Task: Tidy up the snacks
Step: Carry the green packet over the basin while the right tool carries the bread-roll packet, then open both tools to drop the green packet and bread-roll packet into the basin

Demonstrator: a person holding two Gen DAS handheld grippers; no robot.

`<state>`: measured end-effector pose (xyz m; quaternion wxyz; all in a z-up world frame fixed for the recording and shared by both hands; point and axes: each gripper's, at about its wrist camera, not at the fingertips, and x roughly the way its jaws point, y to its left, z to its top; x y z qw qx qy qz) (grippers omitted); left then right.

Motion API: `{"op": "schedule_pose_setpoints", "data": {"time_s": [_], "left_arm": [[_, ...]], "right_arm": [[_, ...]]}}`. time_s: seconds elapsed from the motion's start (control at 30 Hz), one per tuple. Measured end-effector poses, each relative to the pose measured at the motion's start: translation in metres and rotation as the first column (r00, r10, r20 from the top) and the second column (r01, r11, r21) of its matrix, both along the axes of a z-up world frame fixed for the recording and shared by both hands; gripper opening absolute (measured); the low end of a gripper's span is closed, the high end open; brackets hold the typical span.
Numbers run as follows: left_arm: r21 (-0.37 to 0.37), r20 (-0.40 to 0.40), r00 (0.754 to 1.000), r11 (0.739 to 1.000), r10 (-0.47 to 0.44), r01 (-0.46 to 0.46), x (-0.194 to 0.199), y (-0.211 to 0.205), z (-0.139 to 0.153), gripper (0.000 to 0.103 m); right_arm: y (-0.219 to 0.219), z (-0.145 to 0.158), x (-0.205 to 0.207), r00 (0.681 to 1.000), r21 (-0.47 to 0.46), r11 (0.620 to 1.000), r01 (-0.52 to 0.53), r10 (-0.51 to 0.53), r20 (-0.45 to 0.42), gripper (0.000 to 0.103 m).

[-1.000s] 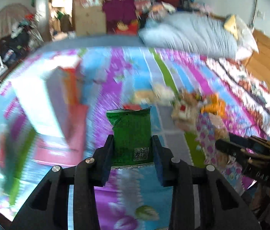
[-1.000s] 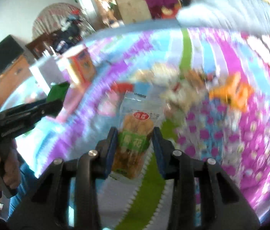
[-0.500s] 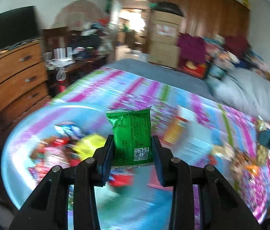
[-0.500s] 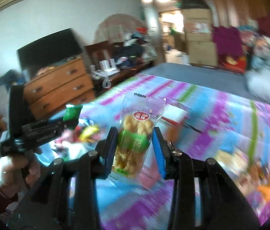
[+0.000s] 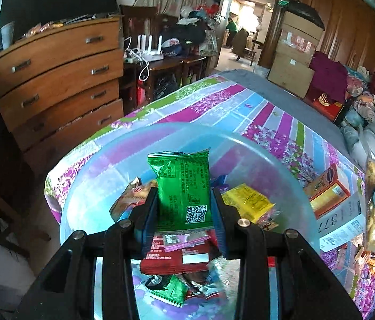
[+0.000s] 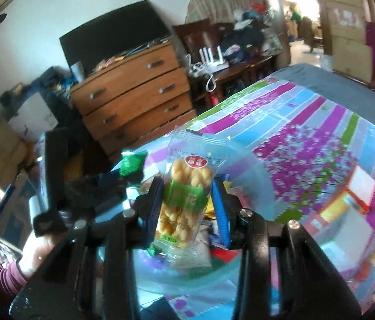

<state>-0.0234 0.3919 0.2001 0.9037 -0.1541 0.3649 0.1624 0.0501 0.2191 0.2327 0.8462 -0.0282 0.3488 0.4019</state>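
Bin (image 5: 288,176) partly filled. Left gripper (image 5: 184,208) clamps green packet (image 5: 182,186), right gripper (image 6: 187,208) clamps twist packet (image 6: 187,194); both undelivered; box (image 5: 328,189) remains outside.

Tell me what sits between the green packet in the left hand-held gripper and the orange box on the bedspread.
In the left wrist view: the yellow packet inside the clear tub, then the tub's wall.

Bright doorway glare, right view blurred
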Motion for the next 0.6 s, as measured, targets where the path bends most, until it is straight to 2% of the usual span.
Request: {"op": "schedule_pose_setpoints", "data": {"time_s": [0.17, 0.6], "left_arm": [[-0.003, -0.003, 1.0, 1.0, -0.002, 0.002, -0.002, 0.002, -0.008, 0.038], [-0.007, -0.006, 1.0, 1.0, 0.002, -0.002, -0.005, 0.001, -0.012, 0.038]], "right_arm": [[0.016, -0.003, -0.004, 1.0, -0.023, 1.0, -0.017, 0.017, -0.001, 0.037], [0.02, -0.006, -0.001, 1.0, -0.029, 0.999, -0.016, 0.016, -0.009, 0.037]]}}
